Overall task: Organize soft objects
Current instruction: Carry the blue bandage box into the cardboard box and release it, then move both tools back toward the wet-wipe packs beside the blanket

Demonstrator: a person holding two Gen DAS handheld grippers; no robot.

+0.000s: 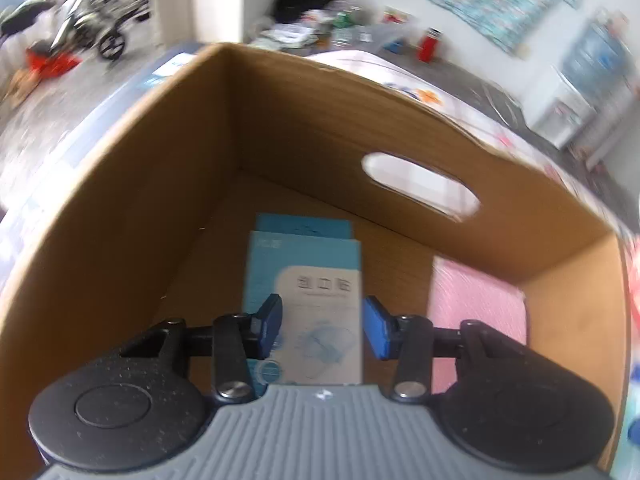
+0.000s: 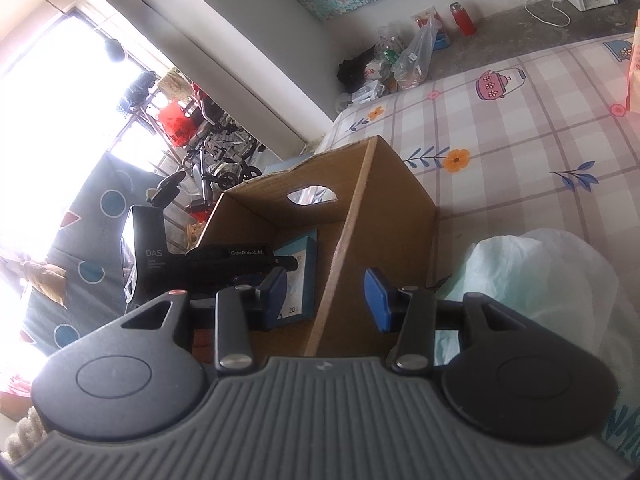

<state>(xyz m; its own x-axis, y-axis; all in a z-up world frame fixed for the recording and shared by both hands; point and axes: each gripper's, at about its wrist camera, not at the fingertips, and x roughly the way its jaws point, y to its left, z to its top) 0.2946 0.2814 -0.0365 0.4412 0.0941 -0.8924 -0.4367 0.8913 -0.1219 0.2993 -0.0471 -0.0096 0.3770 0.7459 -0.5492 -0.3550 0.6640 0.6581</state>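
Note:
I look down into an open cardboard box (image 1: 132,208) through the left wrist view. A light blue soft pack (image 1: 316,280) lies flat on its floor, partly over a second blue pack (image 1: 304,224). My left gripper (image 1: 324,326) hovers just above it, open, with its pads apart and not pressing on it. A pink pack (image 1: 476,304) lies to the right on the box floor. In the right wrist view my right gripper (image 2: 326,298) is open and holds nothing, and the box wall's rim (image 2: 348,228) shows between its fingers. The left gripper's black body (image 2: 192,260) reaches into the box.
The box stands on a bed with a checked, flower-printed sheet (image 2: 520,128). A pale plastic bag with something soft inside (image 2: 540,280) lies just right of the box. Clutter, a red bottle (image 2: 462,18) and a folded wheelchair (image 2: 216,156) sit on the floor beyond.

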